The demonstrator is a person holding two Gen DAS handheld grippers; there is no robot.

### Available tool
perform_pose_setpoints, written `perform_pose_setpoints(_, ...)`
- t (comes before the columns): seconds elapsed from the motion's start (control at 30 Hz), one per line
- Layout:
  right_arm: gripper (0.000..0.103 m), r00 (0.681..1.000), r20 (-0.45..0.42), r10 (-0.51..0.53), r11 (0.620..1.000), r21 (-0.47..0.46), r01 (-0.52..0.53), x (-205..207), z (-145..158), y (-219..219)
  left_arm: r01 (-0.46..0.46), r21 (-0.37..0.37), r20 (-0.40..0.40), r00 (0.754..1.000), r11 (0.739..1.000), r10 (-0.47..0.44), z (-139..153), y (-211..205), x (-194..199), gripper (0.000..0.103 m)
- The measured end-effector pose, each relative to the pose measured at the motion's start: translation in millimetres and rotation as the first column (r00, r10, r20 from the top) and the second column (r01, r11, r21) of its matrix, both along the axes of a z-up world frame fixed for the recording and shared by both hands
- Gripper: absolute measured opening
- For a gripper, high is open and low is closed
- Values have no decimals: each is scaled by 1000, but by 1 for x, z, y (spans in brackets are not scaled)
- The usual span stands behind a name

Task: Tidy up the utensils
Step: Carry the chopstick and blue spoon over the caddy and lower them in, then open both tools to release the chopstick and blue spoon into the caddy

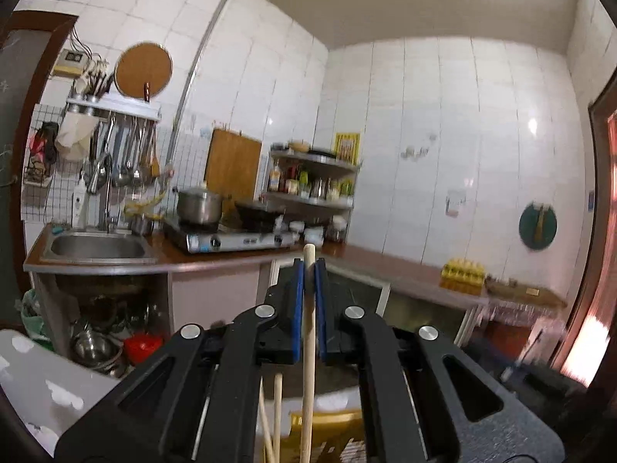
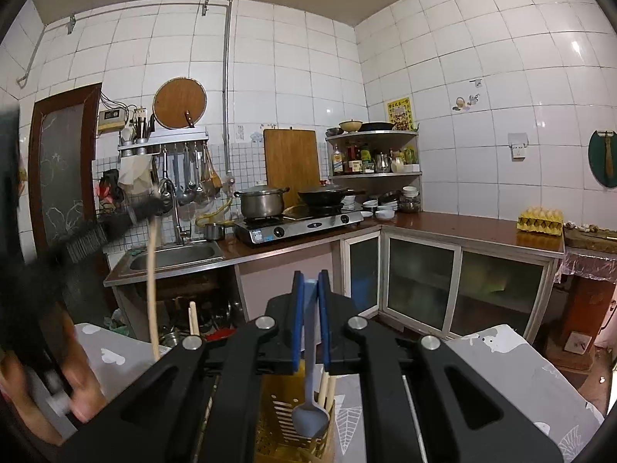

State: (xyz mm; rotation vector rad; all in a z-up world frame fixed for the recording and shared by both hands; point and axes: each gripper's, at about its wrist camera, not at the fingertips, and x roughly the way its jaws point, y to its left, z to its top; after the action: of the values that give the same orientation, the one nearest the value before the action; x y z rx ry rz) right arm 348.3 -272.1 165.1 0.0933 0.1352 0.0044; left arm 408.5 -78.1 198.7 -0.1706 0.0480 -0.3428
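In the left wrist view my left gripper (image 1: pixel 309 270) is shut on a long pale wooden stick (image 1: pixel 308 347), held upright above a yellow slotted utensil holder (image 1: pixel 327 436) that holds other wooden chopsticks (image 1: pixel 276 416). In the right wrist view my right gripper (image 2: pixel 311 281) is shut on the handle of a grey-blue spoon (image 2: pixel 308 416), whose bowl hangs down over the yellow utensil holder (image 2: pixel 277 420). Chopsticks (image 2: pixel 326 389) stand in that holder. The left gripper (image 2: pixel 127 216) and its wooden stick (image 2: pixel 152 281) show blurred at the left of the right wrist view.
A grey patterned table top (image 2: pixel 501 370) lies under the holder. Behind are a sink (image 2: pixel 173 256), a gas stove (image 2: pixel 300 223) with a pot (image 2: pixel 262 200) and a wok, a corner shelf, an egg tray (image 2: pixel 540 222) and a rack of hanging utensils (image 2: pixel 185 177).
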Motion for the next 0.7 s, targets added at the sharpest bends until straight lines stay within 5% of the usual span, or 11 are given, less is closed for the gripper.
perform_pose_setpoints(0.13,8,1000,12,7,1000,8,-8,-4,2,-1,-18,-34,56,998,999,20,18,-7,0,5)
perform_pose_setpoints(0.3,8,1000,13,10,1000,14,-10,-4,0,-5,-34,35,68,997,999,32,2,-37,16,5)
perform_pose_setpoints(0.7,8,992,-122,14,1000,29,-11,15,-30,-6,-34,165,-113,992,986,53,-68,-44,37,6)
